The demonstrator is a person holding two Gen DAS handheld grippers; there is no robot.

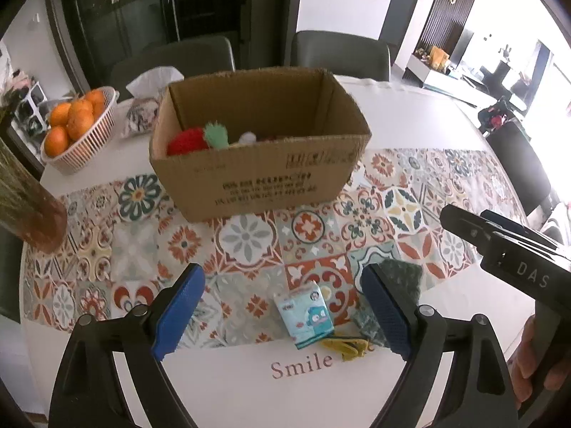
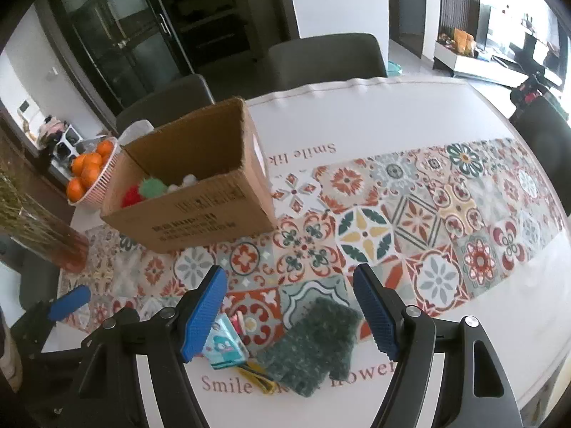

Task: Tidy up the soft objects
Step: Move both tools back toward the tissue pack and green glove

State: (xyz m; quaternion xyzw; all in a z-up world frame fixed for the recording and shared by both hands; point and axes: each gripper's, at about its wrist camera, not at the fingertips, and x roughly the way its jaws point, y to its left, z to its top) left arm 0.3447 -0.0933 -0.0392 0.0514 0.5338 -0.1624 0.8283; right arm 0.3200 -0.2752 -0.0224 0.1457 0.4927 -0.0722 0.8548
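Note:
An open cardboard box (image 1: 260, 178) (image 2: 192, 207) stands on the patterned runner and holds red (image 1: 187, 141), green (image 1: 216, 135) and white fluffy pieces. Near the table's front edge lie a light-blue tissue packet (image 1: 305, 317) (image 2: 226, 347), a small yellow item (image 1: 344, 344) (image 2: 255, 374) and a dark green knitted cloth (image 2: 314, 342) (image 1: 401, 276). My left gripper (image 1: 282, 310) hangs open above the packet, and its right finger hides part of the cloth. Over the green cloth my right gripper (image 2: 291, 314) (image 1: 467, 217) is open too. Neither holds anything.
A pink basket of oranges (image 1: 76, 125) (image 2: 91, 174) and a tissue box (image 1: 142, 107) stand left of the cardboard box. A vase of dried stems (image 1: 28, 207) (image 2: 46, 235) is at the left edge. Dark chairs (image 1: 339, 53) line the far side. A hand (image 1: 539, 367) grips the right tool.

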